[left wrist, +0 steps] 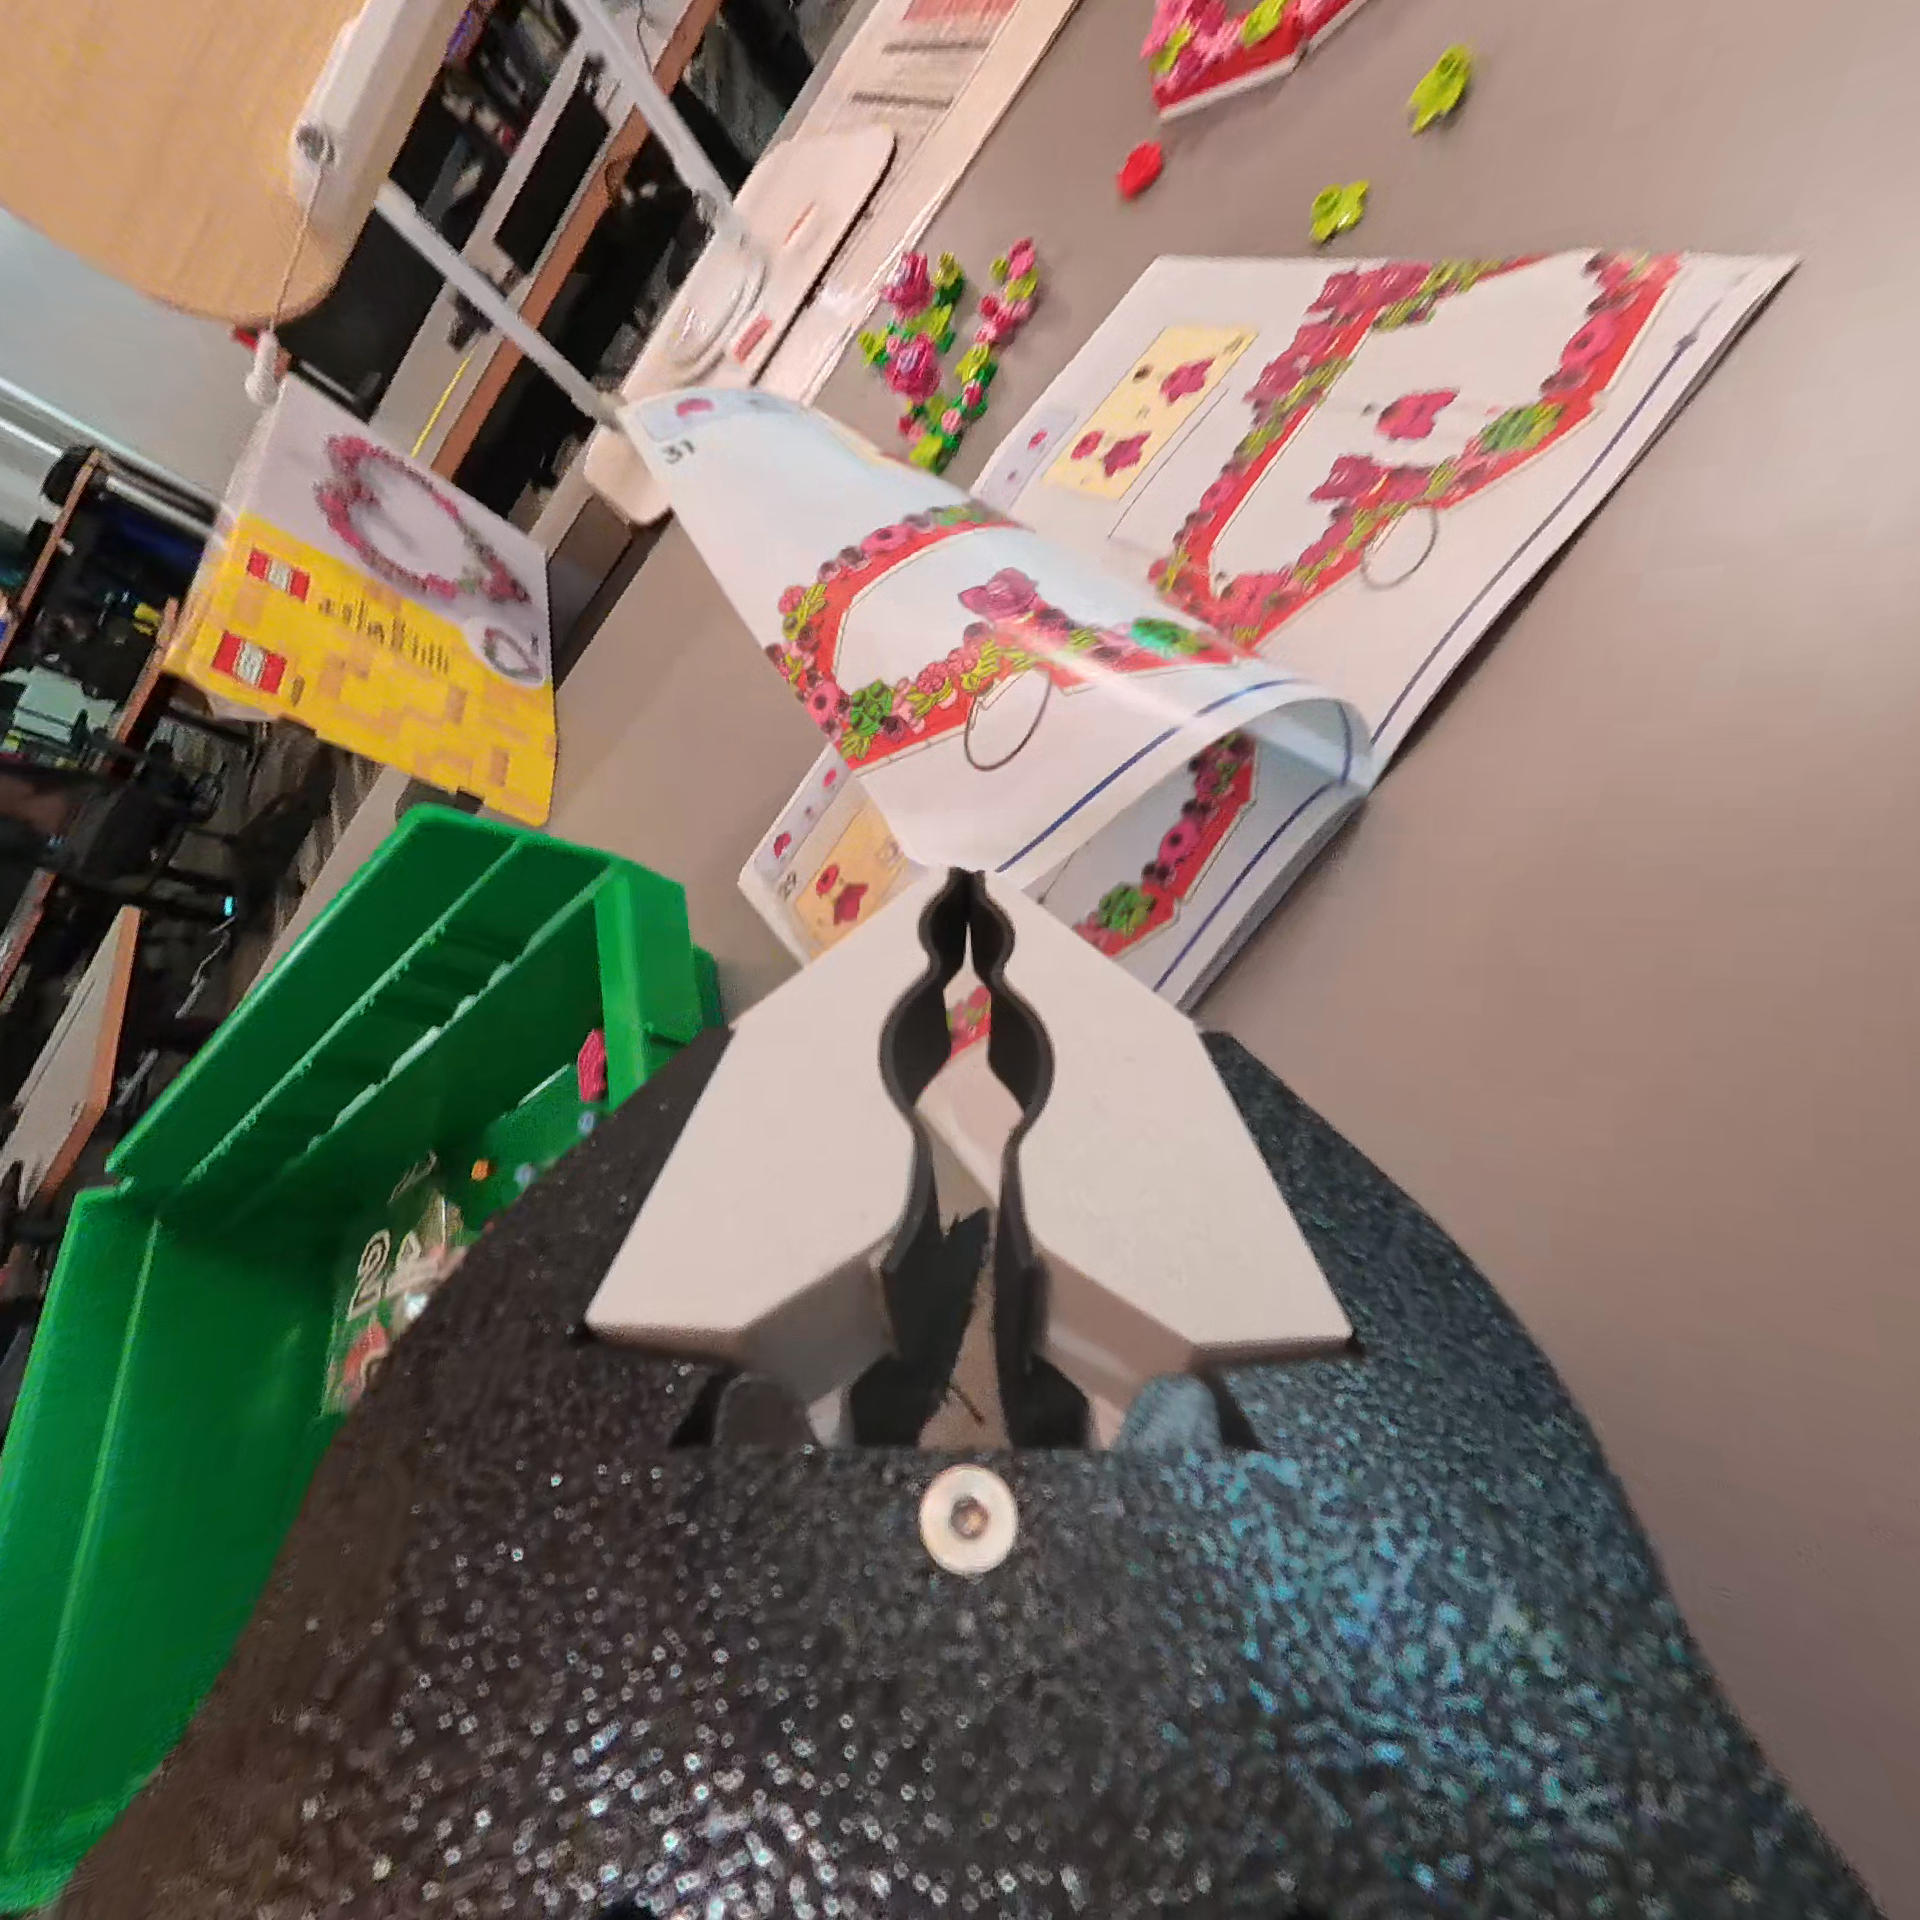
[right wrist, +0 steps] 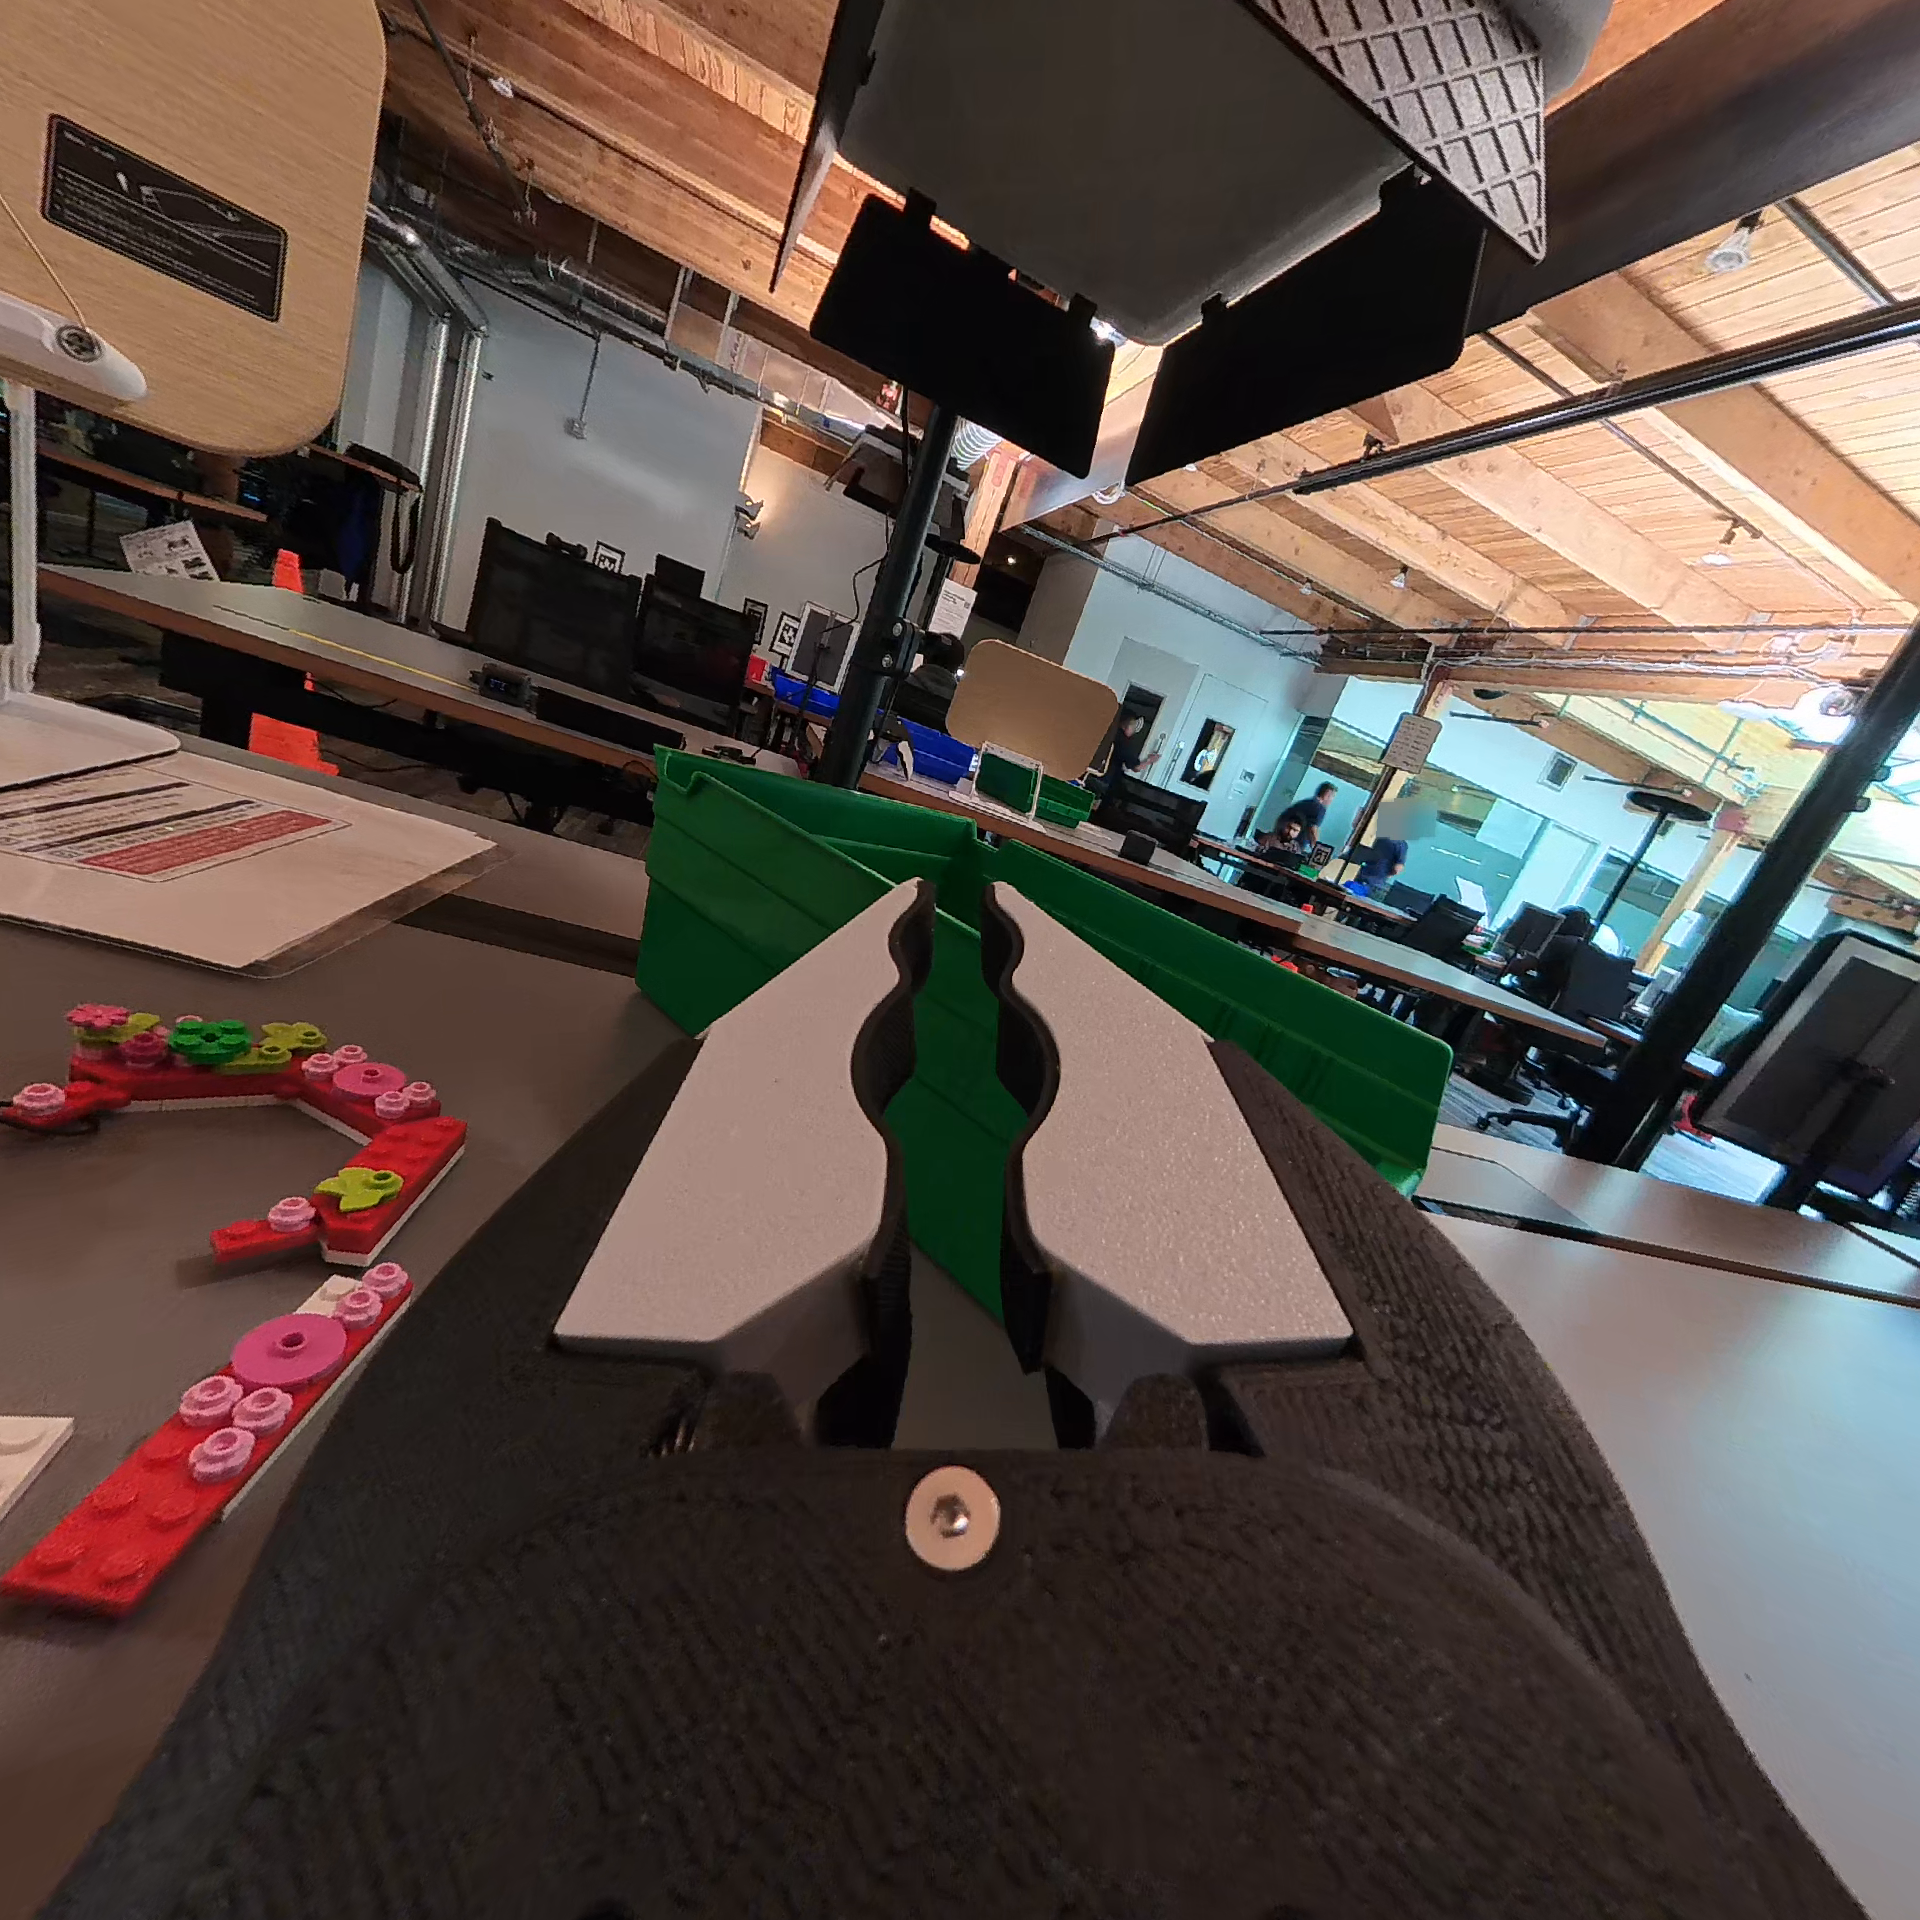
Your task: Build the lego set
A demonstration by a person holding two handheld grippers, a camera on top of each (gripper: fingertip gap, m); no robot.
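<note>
My left gripper (left wrist: 966, 881) is shut on the edge of one page (left wrist: 987, 644) of the open instruction booklet (left wrist: 1455, 499) and holds that page curled up off the grey table. Beyond the booklet lie a cluster of pink and lime flower pieces (left wrist: 945, 343), a red piece (left wrist: 1141, 166), lime leaf pieces (left wrist: 1338, 208) and part of the red flowered frame (left wrist: 1226, 52). My right gripper (right wrist: 956, 899) is slightly open and empty, low over the table, pointing at the green bin (right wrist: 790, 894). To its left lie a red angled frame section with flowers (right wrist: 260, 1101) and a red strip with pink flowers (right wrist: 208, 1444).
The green bin (left wrist: 343, 1039) holds bags of pieces at the left of the left wrist view. The yellow set box (left wrist: 384, 623) stands behind it, with a glass bowl (left wrist: 717, 301) farther back. A printed sheet (right wrist: 208, 852) lies at the table's far left; a lamp head (right wrist: 1143, 187) hangs overhead. About 55 cm separates my left fingertips from my right.
</note>
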